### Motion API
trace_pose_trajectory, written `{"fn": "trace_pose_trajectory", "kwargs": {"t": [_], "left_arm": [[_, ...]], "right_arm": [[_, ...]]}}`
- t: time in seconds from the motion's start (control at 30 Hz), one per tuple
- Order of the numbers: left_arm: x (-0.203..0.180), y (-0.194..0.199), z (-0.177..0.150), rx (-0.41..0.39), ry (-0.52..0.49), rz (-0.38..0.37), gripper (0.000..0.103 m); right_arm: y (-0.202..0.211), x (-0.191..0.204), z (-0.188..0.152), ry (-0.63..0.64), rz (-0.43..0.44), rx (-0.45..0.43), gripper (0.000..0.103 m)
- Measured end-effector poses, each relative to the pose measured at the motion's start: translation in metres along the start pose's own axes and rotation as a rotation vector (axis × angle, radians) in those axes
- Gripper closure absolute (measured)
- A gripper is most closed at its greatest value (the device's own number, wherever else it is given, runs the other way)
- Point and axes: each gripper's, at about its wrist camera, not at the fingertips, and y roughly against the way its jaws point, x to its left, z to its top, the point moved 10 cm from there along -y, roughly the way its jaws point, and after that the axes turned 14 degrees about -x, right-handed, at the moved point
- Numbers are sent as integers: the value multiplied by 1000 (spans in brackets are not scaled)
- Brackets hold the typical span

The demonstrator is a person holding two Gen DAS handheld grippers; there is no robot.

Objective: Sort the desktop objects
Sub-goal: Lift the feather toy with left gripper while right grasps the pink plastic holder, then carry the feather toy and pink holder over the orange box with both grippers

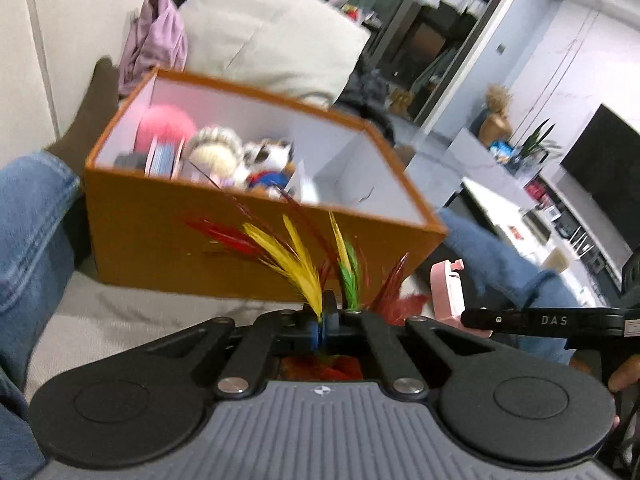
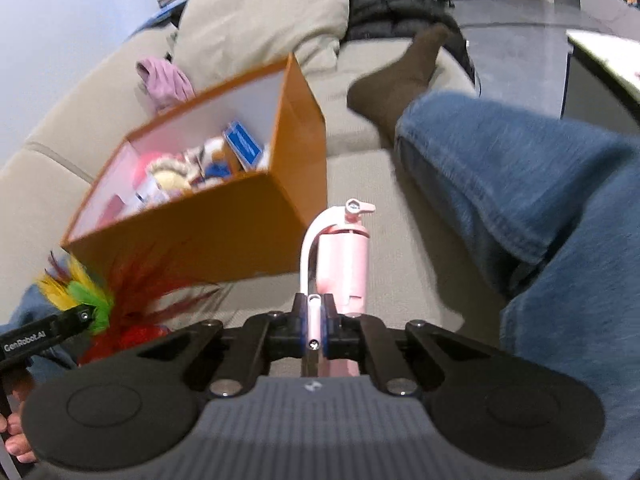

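An open orange box (image 1: 192, 236) (image 2: 224, 220) sits on the sofa seat, holding a pink pompom (image 1: 166, 128), plush toys and a blue packet (image 2: 242, 146). My left gripper (image 1: 325, 320) is shut on a feather shuttlecock (image 1: 304, 264) with red, yellow and green feathers, held just in front of the box's near wall. It also shows in the right wrist view (image 2: 92, 300). My right gripper (image 2: 314, 320) is shut on the white hose of a pink toy fire extinguisher (image 2: 344, 256), held right of the box. The extinguisher shows in the left wrist view (image 1: 446, 292).
A beige sofa cushion (image 1: 272, 36) and a purple cloth (image 1: 156, 40) lie behind the box. The person's jeans-clad legs (image 2: 540, 200) and brown sock (image 2: 400, 76) flank the box. A low table (image 1: 512, 216) and a TV stand at far right.
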Motion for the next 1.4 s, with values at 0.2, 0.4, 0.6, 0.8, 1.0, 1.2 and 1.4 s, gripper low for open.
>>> {"fn": "trace_pose_trajectory", "kwargs": {"t": [0.2, 0.4, 0.6, 0.8, 1.0, 1.2, 1.4], "left_arm": [[-15, 30, 42, -93, 12, -39, 102], [-17, 47, 94, -163, 45, -62, 102], [-10, 46, 145, -247, 31, -36, 102], [9, 23, 172, -271, 9, 28, 102], [41, -15, 177, -231, 33, 75, 102], [64, -45, 174, -195, 57, 85, 102], [76, -58, 173, -189, 64, 82, 102]], "right_arm": [[37, 19, 44, 43, 48, -108, 97], [51, 57, 100, 90, 145, -177, 97], [14, 102, 140, 169, 197, -186, 97], [-62, 119, 152, 199, 176, -115, 97], [-128, 113, 132, 260, 91, 3, 97], [-162, 103, 113, 292, 29, 51, 97], [-186, 97, 114, 293, -8, 67, 97]]}}
